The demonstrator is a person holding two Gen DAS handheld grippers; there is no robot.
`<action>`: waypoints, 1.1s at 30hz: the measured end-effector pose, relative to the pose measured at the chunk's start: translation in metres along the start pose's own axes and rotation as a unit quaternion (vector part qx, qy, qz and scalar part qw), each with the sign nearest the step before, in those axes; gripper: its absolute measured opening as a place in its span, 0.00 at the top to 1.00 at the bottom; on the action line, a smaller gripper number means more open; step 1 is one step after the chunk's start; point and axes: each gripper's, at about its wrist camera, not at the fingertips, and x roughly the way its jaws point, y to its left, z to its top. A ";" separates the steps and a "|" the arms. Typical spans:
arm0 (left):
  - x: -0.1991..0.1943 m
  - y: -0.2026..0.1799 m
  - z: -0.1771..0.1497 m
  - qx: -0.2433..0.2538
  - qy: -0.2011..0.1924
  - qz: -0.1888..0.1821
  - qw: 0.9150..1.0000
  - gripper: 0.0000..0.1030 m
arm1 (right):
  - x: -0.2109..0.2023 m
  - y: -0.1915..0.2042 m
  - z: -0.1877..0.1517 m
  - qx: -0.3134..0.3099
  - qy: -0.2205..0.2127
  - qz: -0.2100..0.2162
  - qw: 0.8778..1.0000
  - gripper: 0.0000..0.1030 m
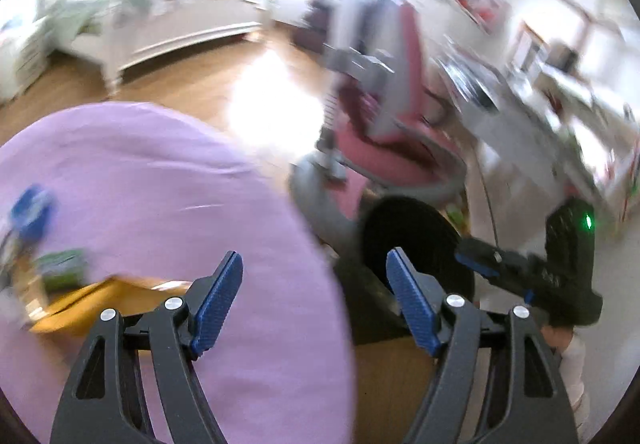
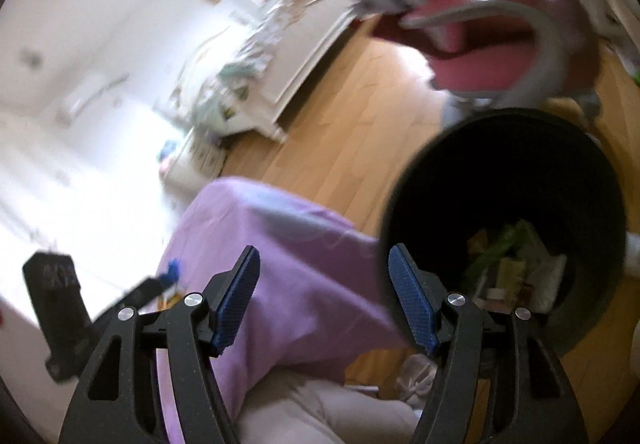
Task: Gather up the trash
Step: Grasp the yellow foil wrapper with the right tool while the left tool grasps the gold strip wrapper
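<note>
Between pickups: both grippers empty, bin part-filled.

Black trash bin (image 2: 504, 228), wrappers inside, stood just right of the wide-open right gripper (image 2: 324, 300); remaining litter (image 1: 36, 244) lay on the lilac-covered table (image 1: 168, 203) left of the wide-open left gripper (image 1: 314, 302). Next, likely a reach left; pink chair (image 2: 496, 35) crowded beyond.

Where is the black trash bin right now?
In the right wrist view the black trash bin stands on the wooden floor at right, beside the purple cloth and below the pink chair, with trash inside.

Heavy motion blur in both views, blown-out daylight glare on floor (image 1: 264, 103), fisheye-bent, dark-vignetted edges
</note>
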 end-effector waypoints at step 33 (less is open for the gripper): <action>-0.054 0.152 -0.049 -0.130 -0.029 0.102 0.986 0.30 | 0.176 0.226 -0.066 -0.323 0.183 0.060 0.926 0.92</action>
